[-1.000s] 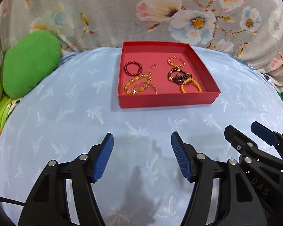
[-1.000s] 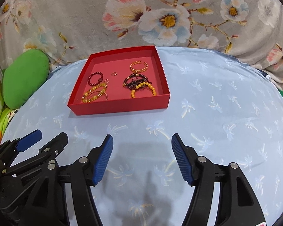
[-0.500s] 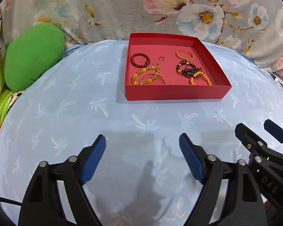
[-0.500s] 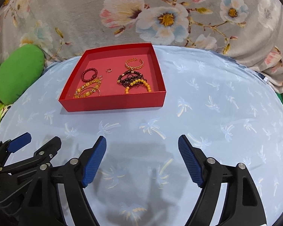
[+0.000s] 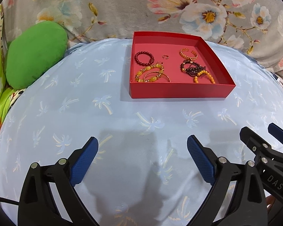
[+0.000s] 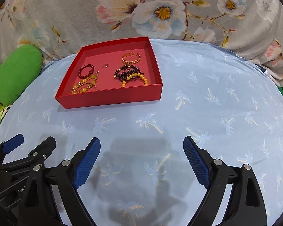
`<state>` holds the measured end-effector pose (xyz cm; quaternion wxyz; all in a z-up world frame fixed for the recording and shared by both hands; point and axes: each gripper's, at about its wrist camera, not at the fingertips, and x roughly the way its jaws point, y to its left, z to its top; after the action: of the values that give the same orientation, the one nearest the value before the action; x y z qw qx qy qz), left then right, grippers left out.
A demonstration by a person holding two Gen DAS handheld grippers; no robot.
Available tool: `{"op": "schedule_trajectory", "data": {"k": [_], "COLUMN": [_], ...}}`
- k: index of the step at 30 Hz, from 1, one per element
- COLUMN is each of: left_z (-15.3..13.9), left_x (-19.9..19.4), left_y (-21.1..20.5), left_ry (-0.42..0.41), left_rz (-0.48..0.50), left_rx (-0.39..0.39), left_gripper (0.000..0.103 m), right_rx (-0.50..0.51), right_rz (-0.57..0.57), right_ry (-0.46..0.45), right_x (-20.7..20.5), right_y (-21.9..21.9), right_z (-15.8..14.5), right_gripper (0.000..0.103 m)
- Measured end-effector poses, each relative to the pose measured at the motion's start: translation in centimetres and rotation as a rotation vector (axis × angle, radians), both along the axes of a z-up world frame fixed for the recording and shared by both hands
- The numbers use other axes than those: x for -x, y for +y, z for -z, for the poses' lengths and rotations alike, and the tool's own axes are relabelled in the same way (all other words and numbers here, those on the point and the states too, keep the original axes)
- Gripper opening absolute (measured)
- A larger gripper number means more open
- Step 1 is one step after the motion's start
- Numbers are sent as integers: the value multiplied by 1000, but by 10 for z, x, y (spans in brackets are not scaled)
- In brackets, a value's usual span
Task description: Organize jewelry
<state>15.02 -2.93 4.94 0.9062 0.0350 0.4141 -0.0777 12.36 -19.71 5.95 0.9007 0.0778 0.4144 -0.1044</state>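
Blue palm-print cloth [image 5: 69, 101] under everything, green cushion [image 5: 34, 53] off left. Red tray [image 5: 179, 92] sits far side of cloth, well apart from me. Bracelets inside: dark red bead bracelet [image 5: 144, 58], gold chain bangle [image 5: 188, 53], tiny ring [image 5: 165, 56]. My left gripper [image 5: 142, 157] and right gripper [image 6: 141, 155] both spread wide, holding nothing.

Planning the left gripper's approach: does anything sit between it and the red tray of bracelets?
Nothing visible does. Between the open left gripper and the red tray lies only bare blue palm-print cloth. The tray's front wall stands before the bracelets, so reach over it.
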Motion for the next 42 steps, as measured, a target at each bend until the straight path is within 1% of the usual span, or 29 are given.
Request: {"op": "schedule_trajectory", "data": {"k": [3, 5, 15, 35, 42], "left_z": [-1, -2, -7, -8, -8], "left_x": [0, 0, 1, -3, -4], "left_y": [1, 2, -1, 0, 0], "left_ry": [-3, -7, -26, -34, -25], "left_rz": [-5, -7, -5, -1, -2], "left_rx": [-3, 1, -14, -9, -11], "left_gripper": [91, 91, 91, 91, 91], "right_rx": [1, 1, 6, -1, 0], "right_rz": [0, 2, 3, 4, 4], "right_ry": [-2, -5, -10, -14, -14], "right_x": [0, 1, 0, -1, -1], "right_y": [0, 0, -1, -1, -1], "right_z": [0, 0, -4, -6, -6], "right_gripper": [87, 90, 90, 90, 90]}}
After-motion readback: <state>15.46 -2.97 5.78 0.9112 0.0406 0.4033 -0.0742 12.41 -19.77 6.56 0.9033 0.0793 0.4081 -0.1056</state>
